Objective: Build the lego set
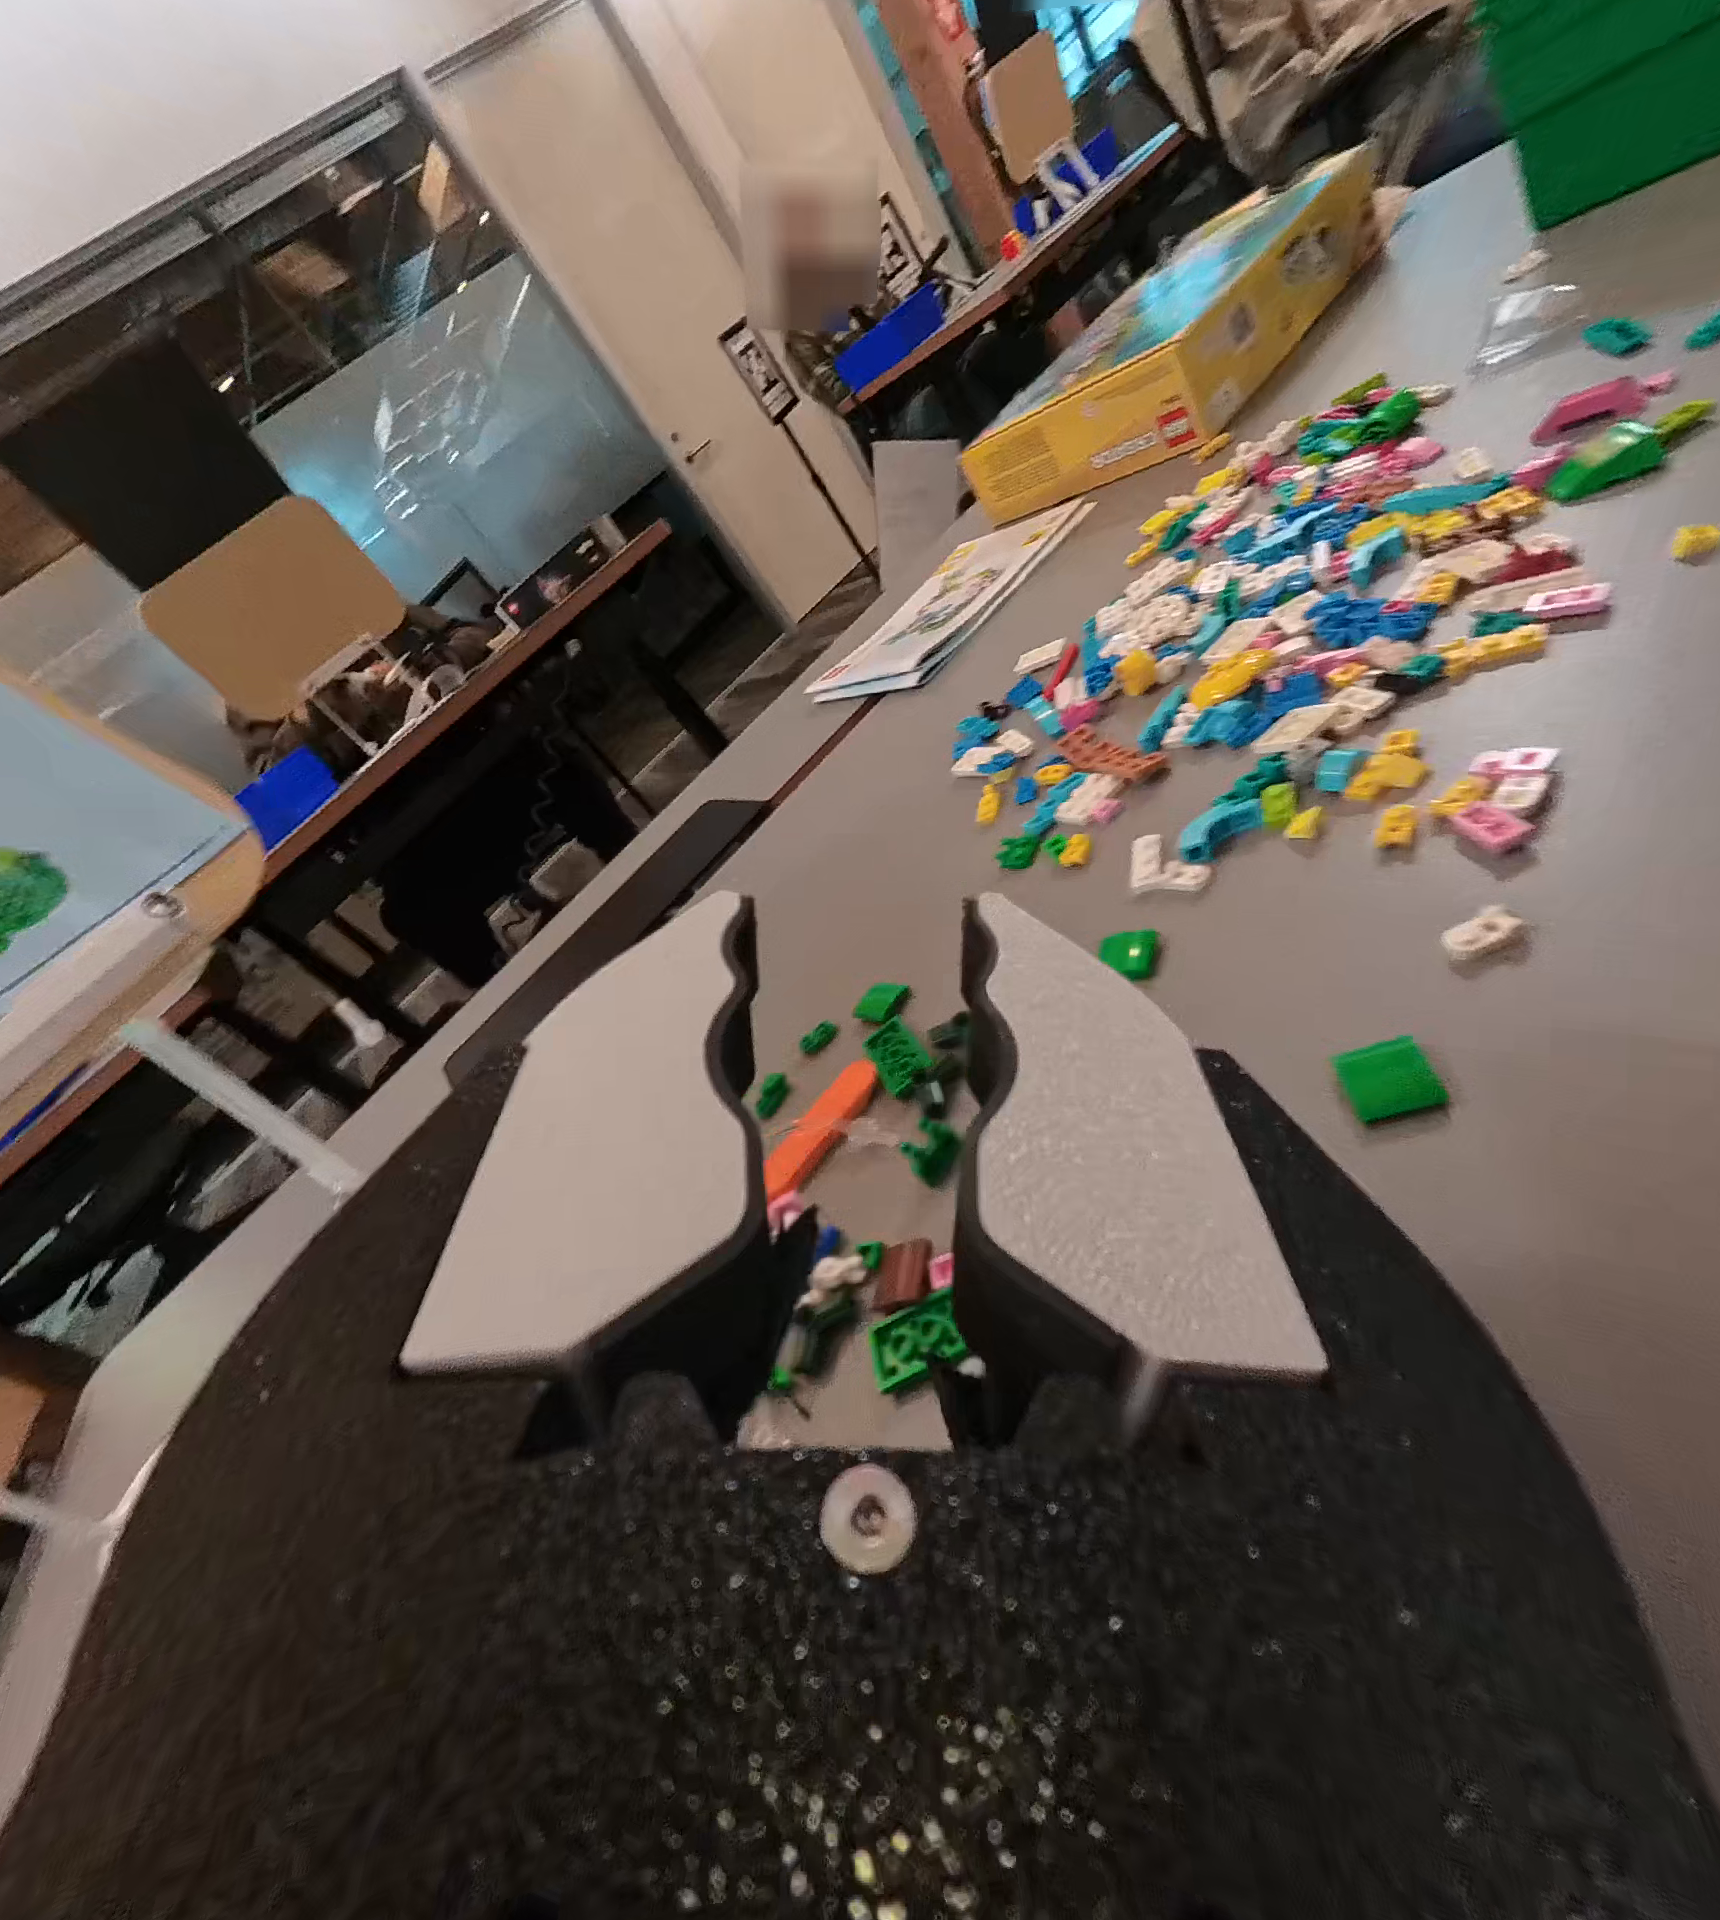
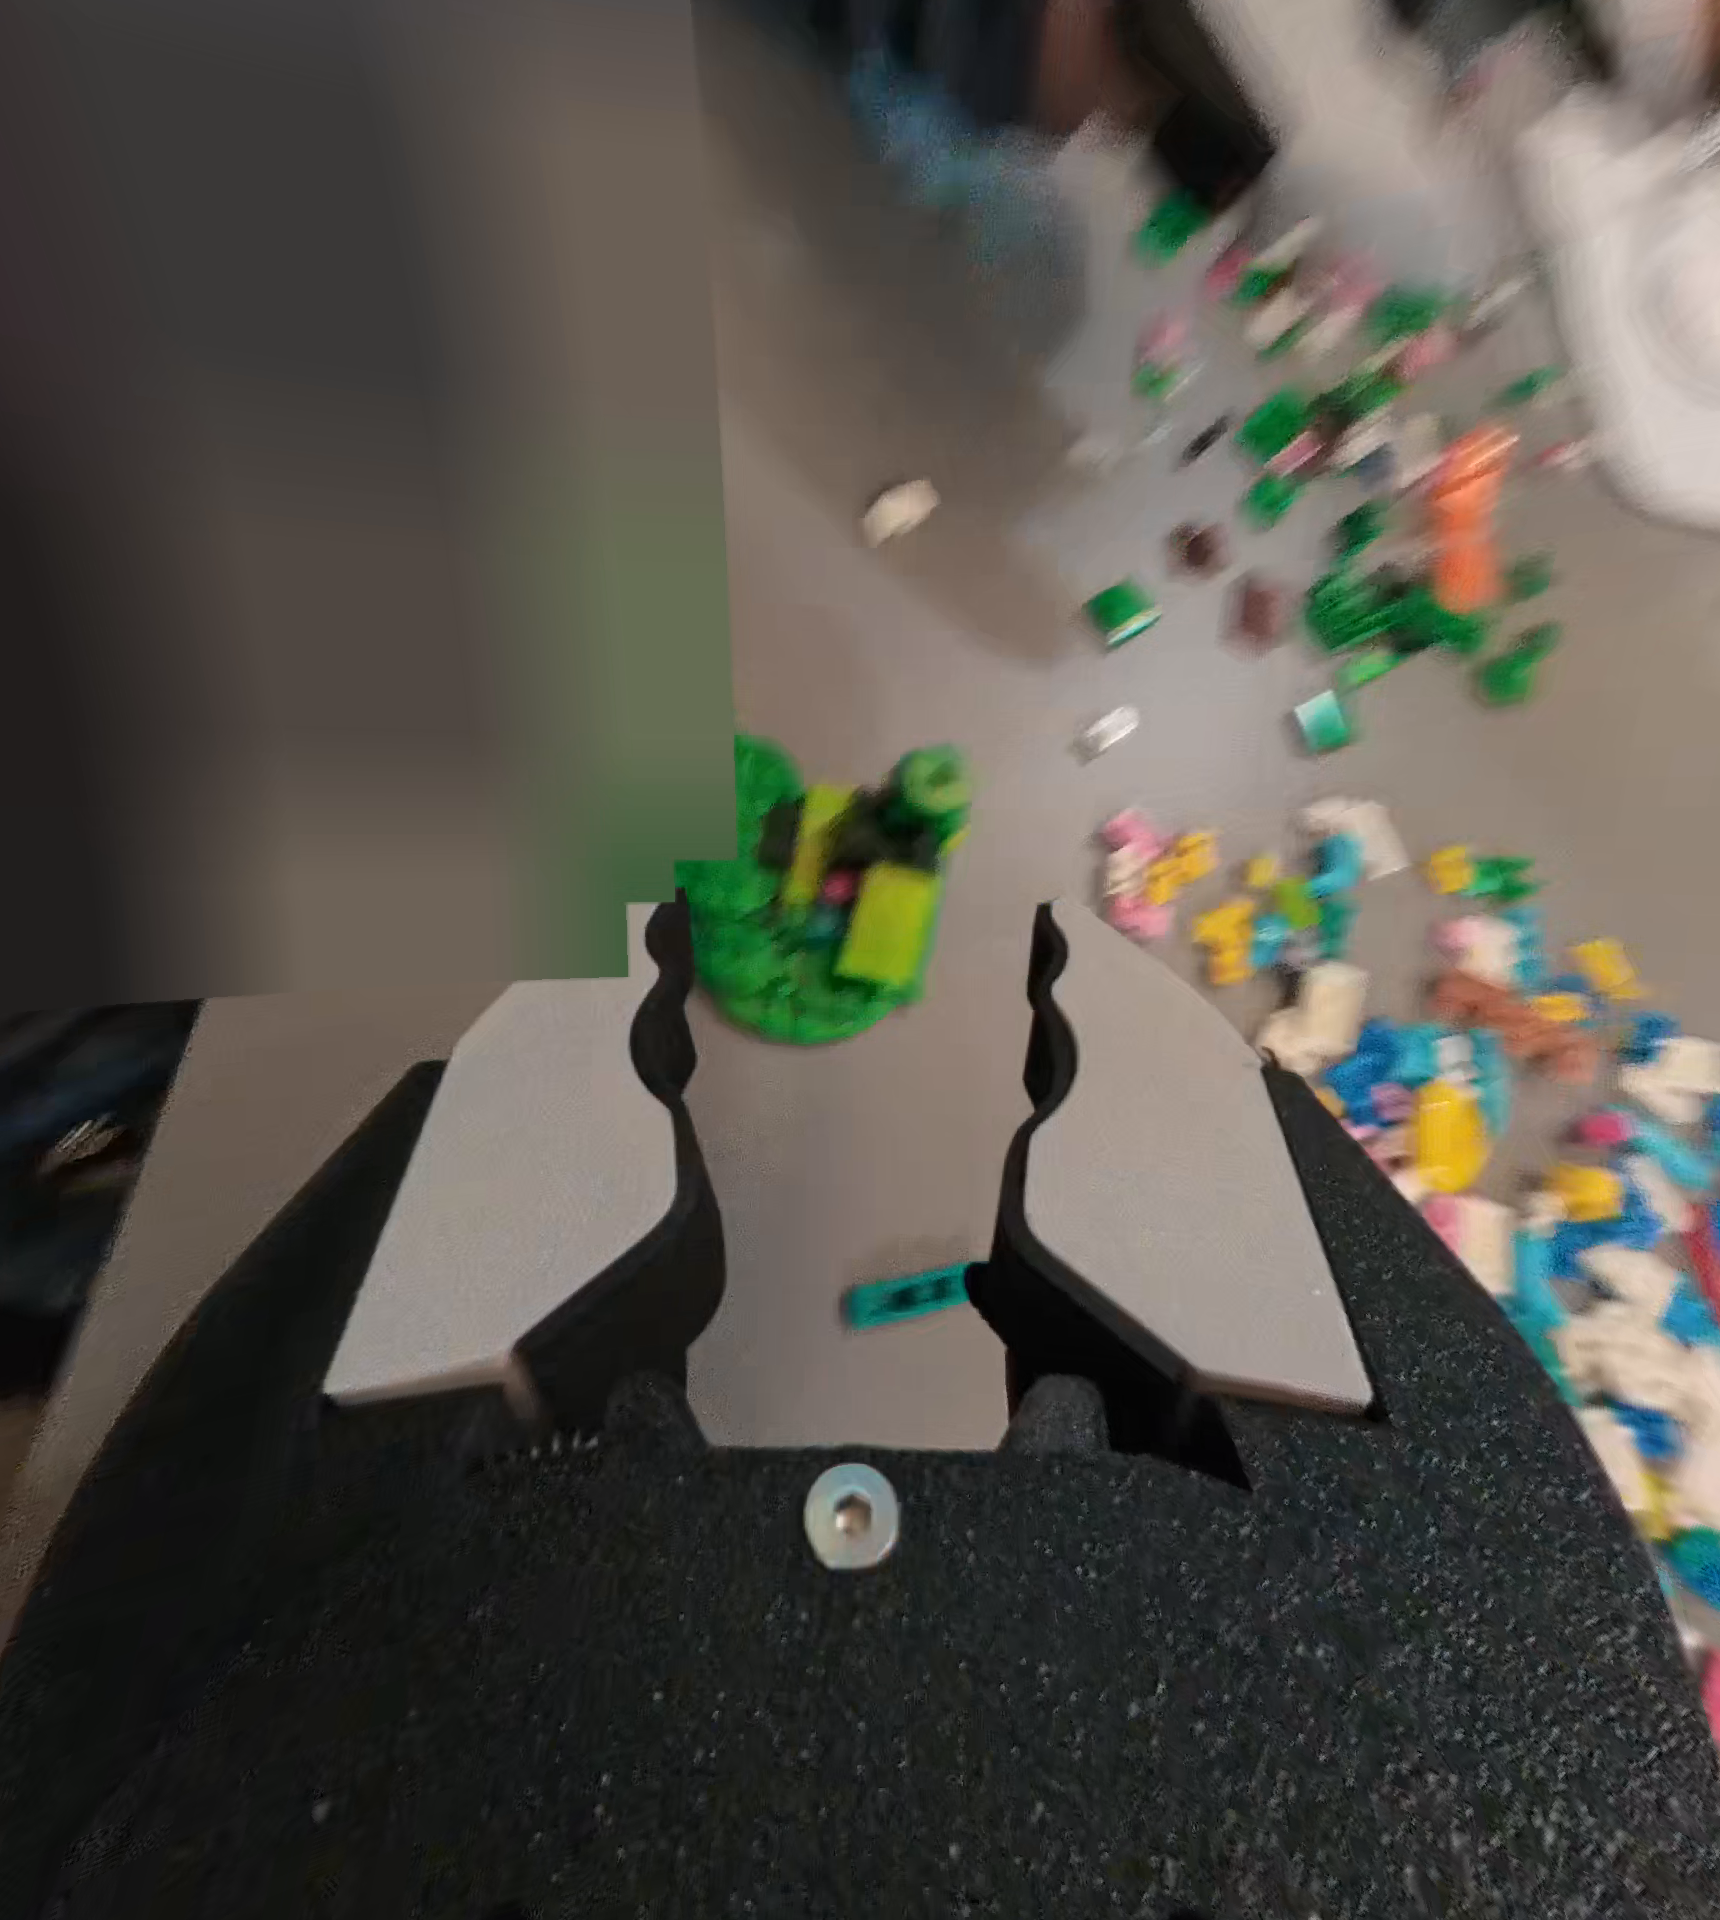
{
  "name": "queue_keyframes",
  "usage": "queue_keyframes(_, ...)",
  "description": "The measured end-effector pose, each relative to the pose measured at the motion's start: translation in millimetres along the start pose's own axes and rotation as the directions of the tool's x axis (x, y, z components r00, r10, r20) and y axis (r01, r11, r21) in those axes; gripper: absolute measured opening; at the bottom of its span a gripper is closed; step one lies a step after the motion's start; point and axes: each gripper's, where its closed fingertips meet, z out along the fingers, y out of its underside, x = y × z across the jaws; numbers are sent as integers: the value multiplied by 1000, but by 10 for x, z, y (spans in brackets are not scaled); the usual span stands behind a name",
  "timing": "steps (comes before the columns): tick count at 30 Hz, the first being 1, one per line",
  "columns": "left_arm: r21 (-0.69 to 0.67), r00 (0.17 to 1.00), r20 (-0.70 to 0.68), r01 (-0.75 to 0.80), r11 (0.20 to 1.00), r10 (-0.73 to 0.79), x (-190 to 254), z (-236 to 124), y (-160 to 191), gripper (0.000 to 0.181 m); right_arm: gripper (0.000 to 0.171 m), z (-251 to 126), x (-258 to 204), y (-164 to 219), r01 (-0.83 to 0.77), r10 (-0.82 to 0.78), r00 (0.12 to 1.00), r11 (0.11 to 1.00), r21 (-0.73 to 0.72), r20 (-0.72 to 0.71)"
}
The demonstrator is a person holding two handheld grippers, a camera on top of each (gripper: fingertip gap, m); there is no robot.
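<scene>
Right wrist view is smeared with motion blur, yet the right gripper (image 2: 851, 940) clearly has its jaws spread and holds nothing. At its twelve o'clock, just past the fingertips, stands the partial build (image 2: 825, 904): a round green base carrying lime slopes and dark pieces, resting on the grey table (image 2: 887, 644). A teal plate (image 2: 906, 1296) lies flat between the fingers, touching or nearly touching the right one.

Left wrist view shows the left gripper (image 1: 858, 914) also spread and empty, tilted above a small scatter of green pieces (image 1: 900, 1055) with an orange piece (image 1: 820, 1127) among them. The large mixed pile (image 1: 1292, 634) sits at one o'clock, the yellow box (image 1: 1178, 343) and instruction booklet (image 1: 949, 603) beyond it.

The likely trouble: at this speed the right gripper could overshoot and knock the small build sideways, or sweep the teal plate along the table. The left jaws, hanging over crowded pieces, may pinch two bricks at once or flick a neighbour away. Blur hides stud detail, so alignment cannot be judged.
</scene>
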Motion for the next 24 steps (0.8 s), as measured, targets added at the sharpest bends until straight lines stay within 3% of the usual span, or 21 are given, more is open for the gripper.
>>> queue_keyframes(2, -32, 998, 61, 12, 999, -10, -205, -13, 42, 40, 62, -120, 359, -223, 13, 22, 986, 977, 213, -163)
queue_keyframes(5, -92, 979, 203, 12, 996, 7, -676, -68, 139, 46, 60, -361, 940, -423, 67, 163, 896, 869, 490, -412)
queue_keyframes(8, -168, 944, 329, 75, 983, -16, -1194, -124, 301, 55, 57, -519, 1364, -391, 127, 330, 766, 764, 633, -551)
queue_keyframes(11, -182, 899, 437, 130, 975, -38, -1663, -148, 369, 57, 53, -446, 1590, -268, 178, 359, 664, 776, 606, -655)
queue_keyframes(14, -143, 748, 664, 120, 982, 5, -2356, -408, 360, 44, 51, -256, 1581, -202, 213, 283, 634, 831, 514, -720)
queue_keyframes(17, -29, 592, 793, 277, 960, -147, -2914, -682, 514, 41, 47, -176, 1513, -230, 263, 206, 630, 850, 456, -748)
queue_keyframes(20, 78, 454, 845, 415, 906, -281, -3287, -871, 748, 42, 46, -167, 1528, -209, 254, 209, 632, 854, 454, -746)
queue_keyframes(24, 202, 423, 799, 481, 853, -428, -3455, -873, 806, 27, 45, -175, 1543, -189, 231, 235, 642, 848, 476, -730)
